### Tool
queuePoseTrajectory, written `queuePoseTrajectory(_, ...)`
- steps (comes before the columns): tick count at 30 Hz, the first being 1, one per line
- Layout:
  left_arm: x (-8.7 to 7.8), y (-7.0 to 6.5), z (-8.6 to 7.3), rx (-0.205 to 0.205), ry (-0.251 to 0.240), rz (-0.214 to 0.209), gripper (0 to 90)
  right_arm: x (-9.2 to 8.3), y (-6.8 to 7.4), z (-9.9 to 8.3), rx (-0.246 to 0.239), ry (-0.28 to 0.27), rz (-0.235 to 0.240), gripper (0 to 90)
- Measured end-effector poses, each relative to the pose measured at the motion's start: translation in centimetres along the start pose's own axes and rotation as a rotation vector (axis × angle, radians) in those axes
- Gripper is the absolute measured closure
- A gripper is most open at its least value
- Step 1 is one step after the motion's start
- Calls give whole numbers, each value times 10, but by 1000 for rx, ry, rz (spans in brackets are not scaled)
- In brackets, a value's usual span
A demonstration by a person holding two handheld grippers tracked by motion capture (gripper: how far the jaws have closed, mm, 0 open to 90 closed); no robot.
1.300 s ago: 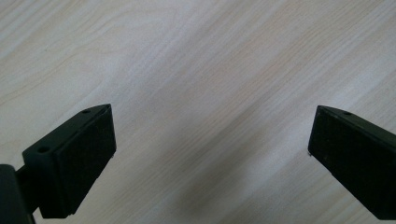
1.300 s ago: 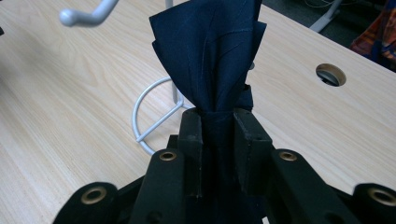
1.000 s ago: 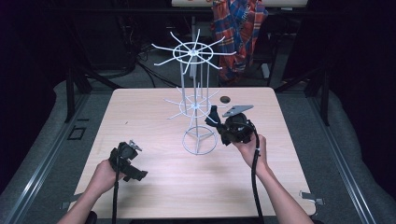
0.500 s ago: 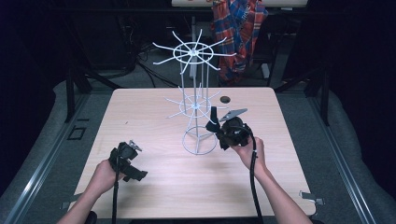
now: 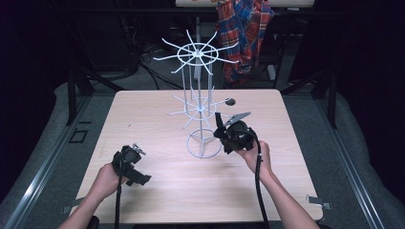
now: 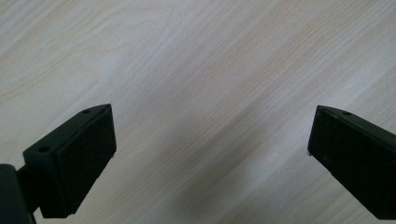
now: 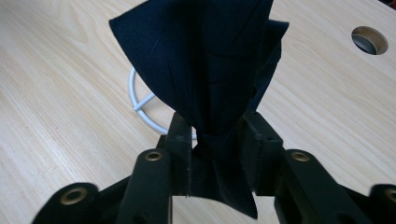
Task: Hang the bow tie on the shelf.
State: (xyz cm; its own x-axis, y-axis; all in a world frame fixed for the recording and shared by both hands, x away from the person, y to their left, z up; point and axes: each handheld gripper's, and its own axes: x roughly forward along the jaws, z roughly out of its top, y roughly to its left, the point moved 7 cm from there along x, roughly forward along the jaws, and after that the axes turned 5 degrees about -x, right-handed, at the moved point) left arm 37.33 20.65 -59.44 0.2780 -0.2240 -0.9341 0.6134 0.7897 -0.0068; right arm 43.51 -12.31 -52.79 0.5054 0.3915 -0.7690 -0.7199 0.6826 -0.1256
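Dark cloth (image 7: pixel 205 70) is pinched in the right hand-held gripper (image 7: pixel 215 140), whose jaws have just been easing apart, beside the wire rack (image 5: pixel 199 107) (2 tiers); hanging on a prong is judged next; left hand-held gripper (image 6: pixel 210 149) gapes, unladen.

I'm seeing the dark navy cloth (image 7: pixel 205 70) bunching at its lower end and fanning upward in folds, standing just beside the white wire rack's ring base (image 7: pixel 140 105).
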Motion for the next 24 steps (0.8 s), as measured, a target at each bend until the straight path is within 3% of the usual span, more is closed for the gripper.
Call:
queuePoseTrajectory(6,0,0,0,1,0,0,11,-1,1,0,0,6,11,589)
queuePoseTrajectory(7,-1,0,0,1,-4,0,11,-1,1,-1,2,7,14,544)
queuePoseTrajectory(10,-1,0,0,1,-5,-1,11,-3,0,-2,2,10,20,522)
queuePoseTrajectory(11,-1,0,0,0,-5,-1,11,-5,-2,-4,7,9,22,466)
queuePoseTrajectory(14,-1,0,0,0,-5,-2,11,-9,-4,-5,20,2,28,436)
queuePoseTrajectory(16,-2,0,0,1,-6,-2,11,-15,-7,-10,22,-6,45,398)
queuePoseTrajectory(24,-3,-1,0,4,-10,-1,11,-43,-17,-27,35,-5,32,274)
